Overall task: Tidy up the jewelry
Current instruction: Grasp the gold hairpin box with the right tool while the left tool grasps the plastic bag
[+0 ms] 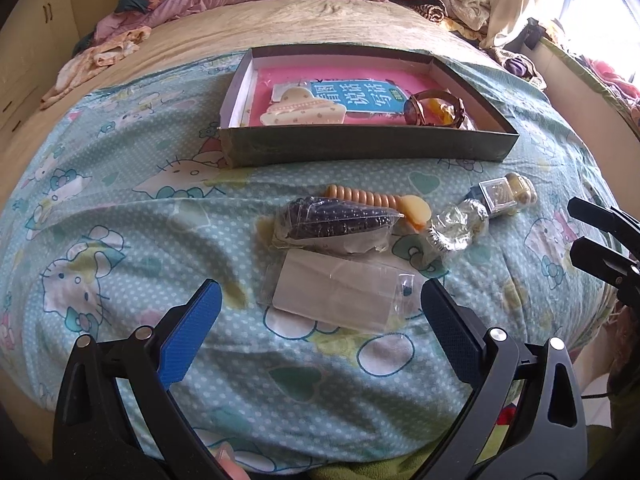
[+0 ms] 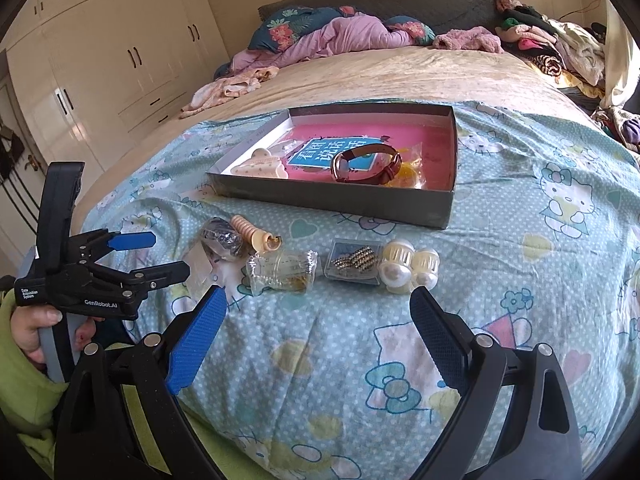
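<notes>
The task looks partly done: a watch (image 2: 366, 164) and a cream hair clip (image 2: 262, 168) lie in the shallow box (image 2: 332, 204) at upper centre. Bagged beads (image 2: 224, 240), a peach spiral clip (image 2: 256, 234), its long axis slanting lower right, and pearl clips (image 2: 408, 266) remain on the bed. Both the left hand-held gripper (image 1: 320, 312) and right hand-held gripper (image 2: 318, 316) gape wide, empty.

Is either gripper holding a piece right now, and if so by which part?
Nothing is held. The left gripper and right gripper are both open above the bedsheet, with nothing between their fingers.
</notes>
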